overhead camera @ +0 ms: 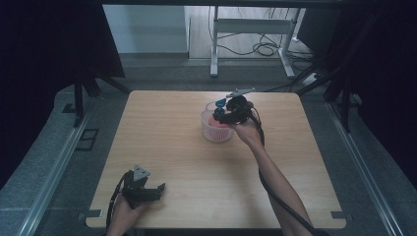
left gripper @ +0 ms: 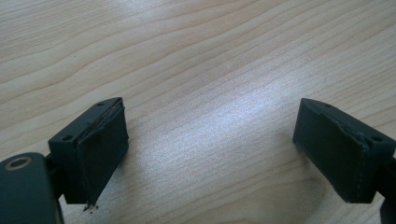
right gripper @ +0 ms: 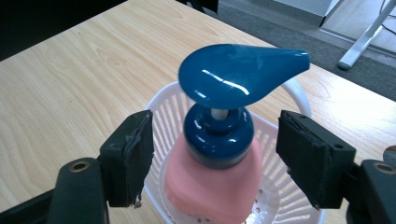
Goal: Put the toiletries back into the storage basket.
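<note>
Right gripper view: your right gripper [right gripper: 215,156] spread around a pump bottle [right gripper: 219,158].
It stands in the white basket [right gripper: 289,196]; your left gripper [left gripper: 210,149] gapes above bare table [left gripper: 196,60].

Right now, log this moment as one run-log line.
right tool: open, jaws either side of pump bottle collar | bottle: standing in white basket | left tool: open, over bare table

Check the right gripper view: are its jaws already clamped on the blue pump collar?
No: the right gripper stands open, its jaws either side of the pump bottle with gaps showing.
</note>
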`<action>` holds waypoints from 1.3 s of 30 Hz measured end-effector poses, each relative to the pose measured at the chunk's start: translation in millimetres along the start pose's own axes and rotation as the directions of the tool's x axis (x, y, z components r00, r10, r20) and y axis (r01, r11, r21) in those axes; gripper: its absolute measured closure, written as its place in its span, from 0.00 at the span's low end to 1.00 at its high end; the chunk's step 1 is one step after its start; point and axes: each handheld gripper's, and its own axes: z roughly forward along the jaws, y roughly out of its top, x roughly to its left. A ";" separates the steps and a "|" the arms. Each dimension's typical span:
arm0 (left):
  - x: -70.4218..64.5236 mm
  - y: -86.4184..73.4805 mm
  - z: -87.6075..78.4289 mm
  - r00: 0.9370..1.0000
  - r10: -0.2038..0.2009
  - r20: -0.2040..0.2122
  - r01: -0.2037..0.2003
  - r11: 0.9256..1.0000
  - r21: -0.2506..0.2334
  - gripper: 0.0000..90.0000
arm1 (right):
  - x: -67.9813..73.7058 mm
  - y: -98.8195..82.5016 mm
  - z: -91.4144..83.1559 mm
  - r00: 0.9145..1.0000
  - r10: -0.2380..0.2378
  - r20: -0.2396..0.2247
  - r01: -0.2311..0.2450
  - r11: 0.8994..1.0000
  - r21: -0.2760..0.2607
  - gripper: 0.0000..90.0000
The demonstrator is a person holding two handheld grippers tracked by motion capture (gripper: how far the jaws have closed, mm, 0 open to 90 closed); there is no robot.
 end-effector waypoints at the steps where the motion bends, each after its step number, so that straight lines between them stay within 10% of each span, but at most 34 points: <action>1: 0.1 0.0 0.0 1.000 0.001 0.000 -0.001 1.000 0.000 0.11 | 0.5 -0.1 -0.7 1.000 -0.002 0.005 0.002 1.000 0.000 0.29; 39: -0.1 0.0 0.0 1.000 0.000 0.000 0.000 1.000 -0.001 0.11 | 17.0 -18.7 -41.0 0.998 -0.040 -0.047 0.040 0.999 -0.009 0.15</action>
